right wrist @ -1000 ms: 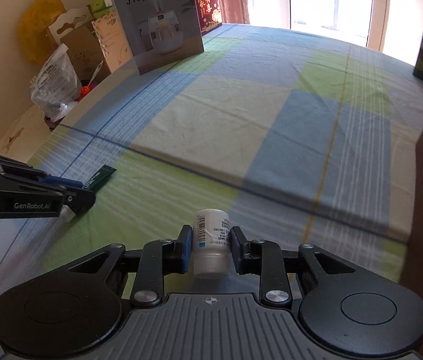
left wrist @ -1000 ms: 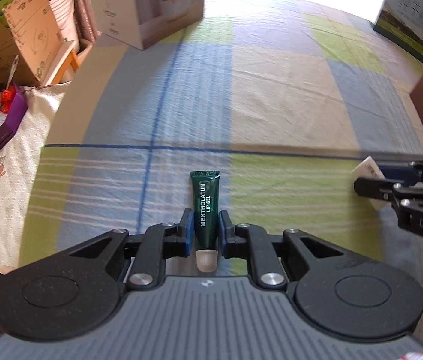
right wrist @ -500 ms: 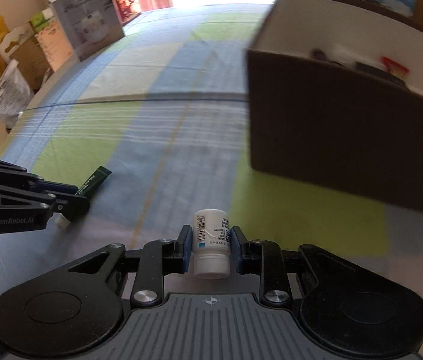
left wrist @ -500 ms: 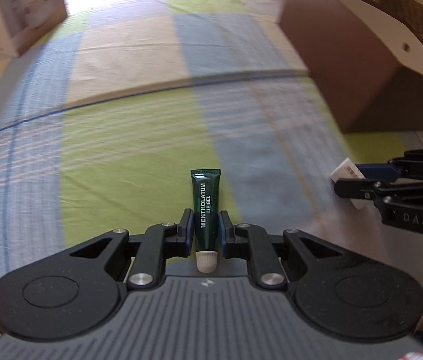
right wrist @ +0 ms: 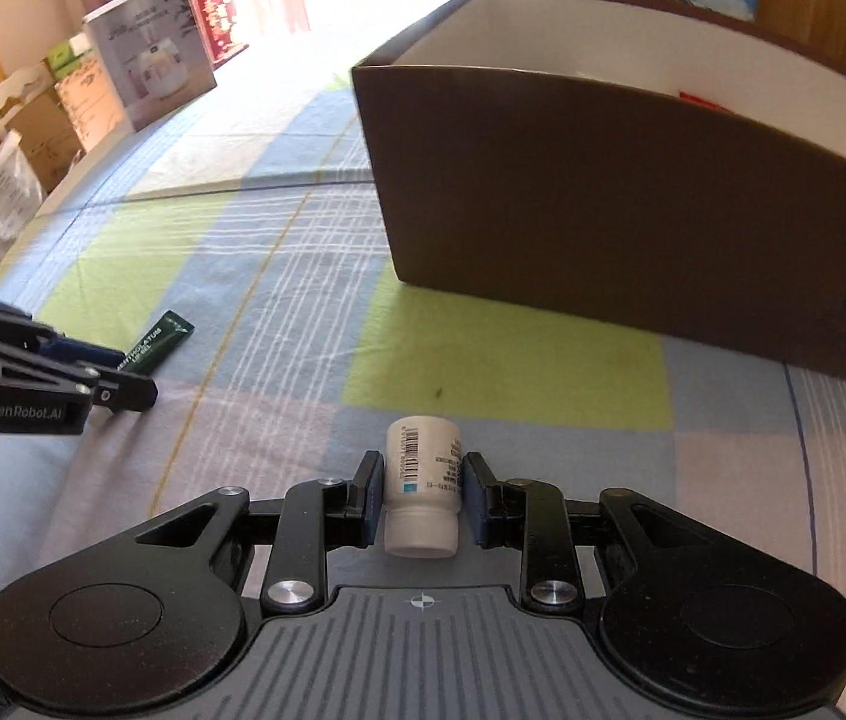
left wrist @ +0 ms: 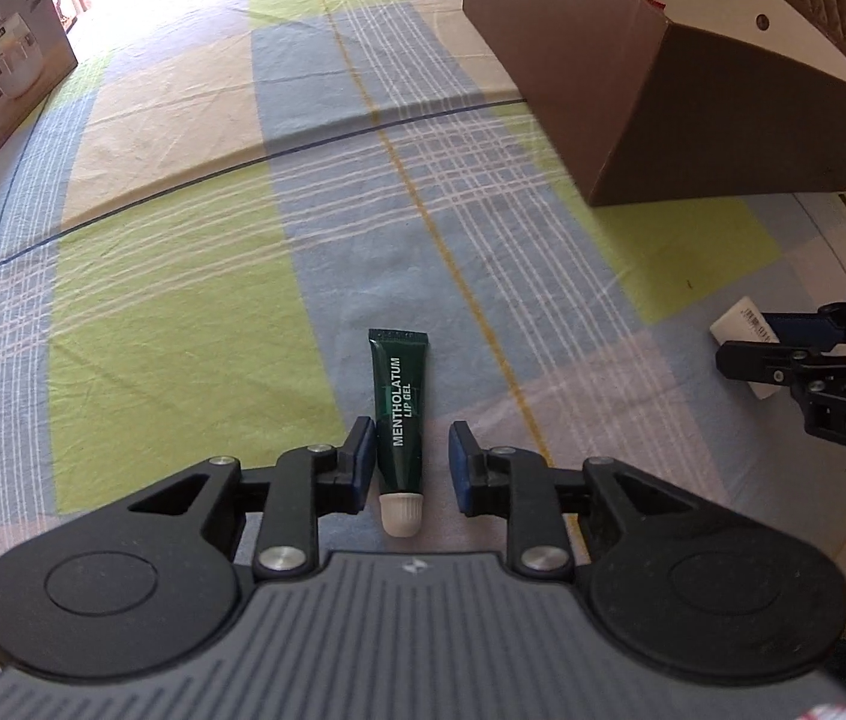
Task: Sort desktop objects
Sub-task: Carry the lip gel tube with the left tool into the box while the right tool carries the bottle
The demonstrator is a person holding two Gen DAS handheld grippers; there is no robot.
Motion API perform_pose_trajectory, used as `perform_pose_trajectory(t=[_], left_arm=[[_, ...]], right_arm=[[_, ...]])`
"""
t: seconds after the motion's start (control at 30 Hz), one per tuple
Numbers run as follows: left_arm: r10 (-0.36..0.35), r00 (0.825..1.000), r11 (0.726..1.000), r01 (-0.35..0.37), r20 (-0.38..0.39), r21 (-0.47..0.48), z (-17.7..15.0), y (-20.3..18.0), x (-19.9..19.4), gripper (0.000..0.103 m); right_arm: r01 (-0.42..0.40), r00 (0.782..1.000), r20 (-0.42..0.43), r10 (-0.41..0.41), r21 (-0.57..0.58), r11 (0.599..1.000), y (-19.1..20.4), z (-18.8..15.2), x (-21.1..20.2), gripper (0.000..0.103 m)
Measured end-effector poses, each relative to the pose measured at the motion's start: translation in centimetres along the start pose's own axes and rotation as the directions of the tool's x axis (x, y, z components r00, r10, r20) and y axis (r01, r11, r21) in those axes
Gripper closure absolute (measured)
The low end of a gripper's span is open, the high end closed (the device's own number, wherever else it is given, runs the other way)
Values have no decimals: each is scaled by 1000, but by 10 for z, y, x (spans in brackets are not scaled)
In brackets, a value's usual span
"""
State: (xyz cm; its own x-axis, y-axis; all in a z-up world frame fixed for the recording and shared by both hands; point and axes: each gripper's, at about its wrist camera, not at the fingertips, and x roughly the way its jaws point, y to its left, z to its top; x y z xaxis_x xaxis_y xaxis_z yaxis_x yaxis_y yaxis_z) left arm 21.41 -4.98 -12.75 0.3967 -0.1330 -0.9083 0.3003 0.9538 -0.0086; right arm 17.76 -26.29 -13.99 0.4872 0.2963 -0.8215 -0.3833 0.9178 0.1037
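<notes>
A dark green lip gel tube (left wrist: 400, 402) with a white cap lies between the jaws of my left gripper (left wrist: 411, 429). Those jaws are opening; the right pad stands clear of the tube and the left pad is just beside it. From the right wrist view the tube (right wrist: 165, 333) pokes out past the left gripper (right wrist: 132, 372), low over the cloth. My right gripper (right wrist: 423, 462) is shut on a small white pill bottle (right wrist: 423, 480), cap toward the camera. A tall brown box (right wrist: 603, 210) with a white inside stands just beyond both grippers.
A checked blue, green and cream cloth (left wrist: 183, 330) covers the surface. A humidifier box (right wrist: 147, 72) stands at the far left, with cartons and plastic bags (right wrist: 3, 192) beside it. Something red (right wrist: 699, 99) shows inside the brown box.
Both grippers have travelled across the cloth and now sit close to the brown box. The left jaws, shut on the tube before, have parted from it. The right grip on the bottle is unchanged.
</notes>
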Motion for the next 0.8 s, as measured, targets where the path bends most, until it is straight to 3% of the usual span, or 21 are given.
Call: perform_pose_trajectory(t=[0.23,0.3,0.53,0.8], left_arm=[[34,999,999,-34,0,-29,-2,-10,-1,84],[29,1000,999,-29,1,-28,-4,-15,-2,90],[-39,999,997,39,-4,-60,-9,-32,-12,91],[-94,991,994,98,91,-50,8,-55,-55,91]], right_arm=[[-29,999,-25,27,-104,994,3,-5,-3,79],[-47,998,-38,43,-95,994,0,-6,-5,79],[-111,993,-34,110,-20,994,-21,-3,-28,79],[-151,988,54,148,49,987,-59,12,-77,79]])
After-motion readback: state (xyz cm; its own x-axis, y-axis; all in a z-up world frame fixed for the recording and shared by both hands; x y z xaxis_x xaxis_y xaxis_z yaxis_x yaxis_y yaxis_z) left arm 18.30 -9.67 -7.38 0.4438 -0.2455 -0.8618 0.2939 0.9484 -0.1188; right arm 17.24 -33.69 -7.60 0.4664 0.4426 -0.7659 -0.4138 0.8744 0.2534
